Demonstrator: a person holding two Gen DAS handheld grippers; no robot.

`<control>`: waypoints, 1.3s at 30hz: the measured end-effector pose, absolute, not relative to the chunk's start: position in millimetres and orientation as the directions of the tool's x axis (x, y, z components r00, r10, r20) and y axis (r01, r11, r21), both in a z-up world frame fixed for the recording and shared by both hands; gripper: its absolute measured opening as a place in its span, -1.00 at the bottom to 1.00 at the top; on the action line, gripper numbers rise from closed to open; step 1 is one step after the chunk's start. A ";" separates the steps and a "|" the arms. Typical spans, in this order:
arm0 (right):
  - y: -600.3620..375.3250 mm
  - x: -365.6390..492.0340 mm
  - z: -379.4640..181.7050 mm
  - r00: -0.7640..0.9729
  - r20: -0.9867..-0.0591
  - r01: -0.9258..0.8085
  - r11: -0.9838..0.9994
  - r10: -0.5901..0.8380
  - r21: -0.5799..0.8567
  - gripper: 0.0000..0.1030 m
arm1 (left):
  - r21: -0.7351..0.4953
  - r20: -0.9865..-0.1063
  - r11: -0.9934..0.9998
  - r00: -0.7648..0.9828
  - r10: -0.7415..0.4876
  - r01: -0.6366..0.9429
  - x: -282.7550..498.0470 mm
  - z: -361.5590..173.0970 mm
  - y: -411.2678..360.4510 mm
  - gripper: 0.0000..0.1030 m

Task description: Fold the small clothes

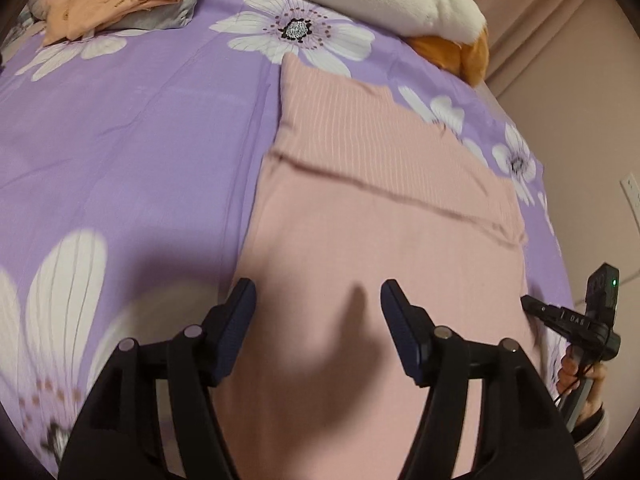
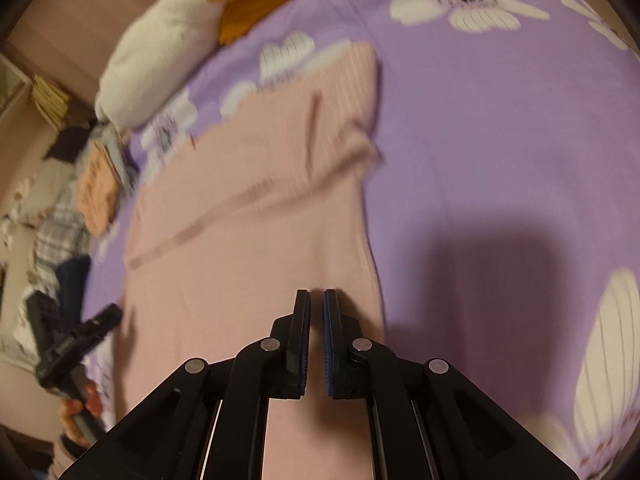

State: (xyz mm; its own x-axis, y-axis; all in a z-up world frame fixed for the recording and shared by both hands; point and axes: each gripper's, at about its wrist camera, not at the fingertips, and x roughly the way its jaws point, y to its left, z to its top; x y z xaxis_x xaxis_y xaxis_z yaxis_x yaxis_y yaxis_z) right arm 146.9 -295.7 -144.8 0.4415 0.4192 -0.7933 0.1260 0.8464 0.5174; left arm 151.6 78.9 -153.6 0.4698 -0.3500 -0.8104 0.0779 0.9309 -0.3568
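On the purple flowered bed sheet (image 1: 120,152), a pink garment (image 1: 360,240) is lying flat. Left tool (image 1: 318,304) is hovering spread above it; right tool (image 2: 317,304) is nearly pressed together, gripping nothing visible.

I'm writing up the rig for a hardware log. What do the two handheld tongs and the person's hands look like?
Both tongs, left and right, are black angular linkage frames with round silver pivot pins and dark blue ribbed pads. In the left wrist view, the other unit has a green light, a thin black cable and white lettering. The bare hand gripping a handle shows a light striped cuff.
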 end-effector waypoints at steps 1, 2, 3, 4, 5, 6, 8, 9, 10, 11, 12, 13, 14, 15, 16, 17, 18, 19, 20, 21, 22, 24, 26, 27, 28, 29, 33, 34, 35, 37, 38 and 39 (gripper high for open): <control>-294.7 140.2 -147.3 0.439 -0.794 0.128 0.846 0.420 0.518 -0.94 | -0.354 -0.814 0.932 0.465 -0.349 0.081 145.4 -154.3 78.4 0.26; -294.2 134.2 -146.9 0.441 -0.793 0.128 0.844 0.421 0.520 -0.94 | -0.353 -0.815 0.932 0.463 -0.349 0.081 136.6 -154.1 78.7 0.26; -294.2 128.6 -145.2 0.443 -0.792 0.129 0.844 0.420 0.520 -0.94 | -0.363 -0.813 0.929 0.462 -0.355 0.075 127.1 -153.0 79.9 0.26; -294.1 120.8 -142.8 0.444 -0.792 0.133 0.844 0.419 0.520 -0.94 | -0.373 -0.811 0.925 0.461 -0.361 0.069 121.7 -152.6 81.3 0.26; -293.6 116.9 -140.3 0.444 -0.791 0.133 0.842 0.422 0.524 -0.94 | -0.387 -0.807 0.920 0.459 -0.371 0.064 113.2 -151.8 83.3 0.26; -292.7 111.9 -138.6 0.441 -0.787 0.127 0.838 0.431 0.530 -0.94 | -0.396 -0.806 0.916 0.456 -0.378 0.060 105.5 -151.4 84.1 0.26; -288.7 95.9 -137.6 0.429 -0.793 0.118 0.844 0.433 0.524 -0.94 | -0.399 -0.807 0.915 0.449 -0.384 0.064 88.3 -151.2 83.8 0.26; -286.4 89.7 -137.7 0.425 -0.798 0.113 0.849 0.429 0.516 -0.94 | -0.395 -0.809 0.916 0.448 -0.381 0.066 80.6 -151.3 83.2 0.26; -284.5 81.3 -137.7 0.423 -0.799 0.105 0.853 0.426 0.511 -0.94 | -0.389 -0.813 0.919 0.443 -0.378 0.069 73.2 -152.2 82.5 0.26; -283.5 73.2 -138.1 0.422 -0.799 0.102 0.853 0.428 0.511 -0.94 | -0.384 -0.817 0.920 0.438 -0.376 0.073 65.8 -153.4 82.0 0.26; -283.0 66.8 -139.0 0.417 -0.800 0.102 0.852 0.432 0.513 -0.94 | -0.381 -0.818 0.921 0.436 -0.375 0.076 59.9 -154.0 82.1 0.26; -283.0 59.5 -139.9 0.412 -0.799 0.103 0.849 0.439 0.519 -0.94 | -0.378 -0.819 0.922 0.436 -0.373 0.081 53.7 -154.1 81.8 0.26; -283.1 54.5 -139.9 0.410 -0.796 0.104 0.844 0.446 0.526 -0.94 | -0.374 -0.820 0.924 0.434 -0.372 0.085 47.7 -153.9 81.7 0.26; -283.4 48.9 -140.5 0.404 -0.795 0.103 0.841 0.453 0.531 -0.94 | -0.374 -0.821 0.923 0.433 -0.373 0.086 43.3 -153.6 82.1 0.26; -283.4 43.4 -140.5 0.400 -0.795 0.104 0.840 0.456 0.533 -0.94 | -0.380 -0.820 0.921 0.430 -0.378 0.085 38.6 -153.1 83.3 0.26; -283.2 38.9 -139.7 0.398 -0.794 0.103 0.838 0.459 0.536 -0.94 | -0.392 -0.817 0.916 0.427 -0.388 0.082 33.9 -152.1 85.5 0.26; -283.1 35.1 -139.2 0.392 -0.794 0.101 0.837 0.464 0.538 -0.94 | -0.401 -0.814 0.913 0.428 -0.393 0.076 29.7 -150.7 88.4 0.26; -283.6 30.7 -138.6 0.390 -0.794 0.101 0.836 0.466 0.540 -0.94 | -0.409 -0.812 0.910 0.429 -0.397 0.069 26.6 -149.5 91.1 0.26; -284.3 26.8 -138.3 0.382 -0.794 0.101 0.832 0.474 0.545 -0.94 | -0.424 -0.806 0.904 0.431 -0.405 0.057 23.3 -147.6 95.5 0.27; -284.4 24.0 -137.6 0.376 -0.792 0.100 0.829 0.481 0.550 -0.93 | -0.440 -0.799 0.897 0.436 -0.415 0.046 20.8 -145.6 100.1 0.30; -285.4 20.3 -136.0 0.378 -0.785 0.098 0.822 0.491 0.561 -0.92 | -0.456 -0.791 0.889 0.442 -0.422 0.033 18.5 -143.3 105.7 0.35; -287.3 13.1 -132.5 0.386 -0.762 0.088 0.802 0.520 0.591 -0.71 | -0.472 -0.783 0.881 0.459 -0.421 0.002 13.5 -138.6 116.3 0.45; -292.7 7.6 -127.5 0.407 -0.743 0.090 0.786 0.531 0.611 -0.32 | -0.478 -0.776 0.878 0.478 -0.412 -0.020 10.0 -135.2 125.5 0.53; -294.3 6.1 -125.0 0.420 -0.736 0.089 0.783 0.531 0.616 -0.30 | -0.478 -0.774 0.878 0.487 -0.405 -0.029 8.9 -134.9 129.3 0.54; -295.1 4.9 -123.4 0.430 -0.732 0.088 0.783 0.528 0.616 -0.30 | -0.480 -0.774 0.877 0.488 -0.404 -0.036 8.4 -135.5 131.3 0.55; -296.6 5.1 -122.4 0.439 -0.735 0.094 0.787 0.517 0.610 -0.29 | -0.488 -0.774 0.872 0.485 -0.406 -0.050 8.1 -138.0 133.8 0.55; -302.0 5.0 -130.4 0.436 -0.758 0.136 0.797 0.485 0.588 -0.29 | -0.548 -0.762 0.834 0.451 -0.465 -0.066 9.1 -149.9 136.0 0.55; -302.3 5.9 -134.9 0.429 -0.766 0.150 0.798 0.479 0.583 -0.29 | -0.544 -0.765 0.837 0.449 -0.462 -0.066 8.7 -151.4 135.4 0.55; -306.0 0.4 -136.4 0.426 -0.769 0.153 0.800 0.477 0.581 -0.29 | -0.546 -0.763 0.836 0.448 -0.465 -0.061 8.1 -152.0 134.8 0.55; -308.1 -3.2 -140.1 0.423 -0.763 0.155 0.791 0.488 0.592 -0.29 | -0.555 -0.756 0.831 0.444 -0.480 -0.045 7.3 -152.0 133.7 0.55; -309.4 -4.4 -141.3 0.419 -0.758 0.151 0.784 0.501 0.602 -0.29 | -0.556 -0.756 0.830 0.441 -0.485 -0.041 8.1 -152.2 133.5 0.55; -312.3 -7.0 -143.1 0.414 -0.754 0.149 0.779 0.510 0.608 -0.29 | -0.565 -0.751 0.824 0.437 -0.495 -0.036 8.7 -152.5 133.9 0.55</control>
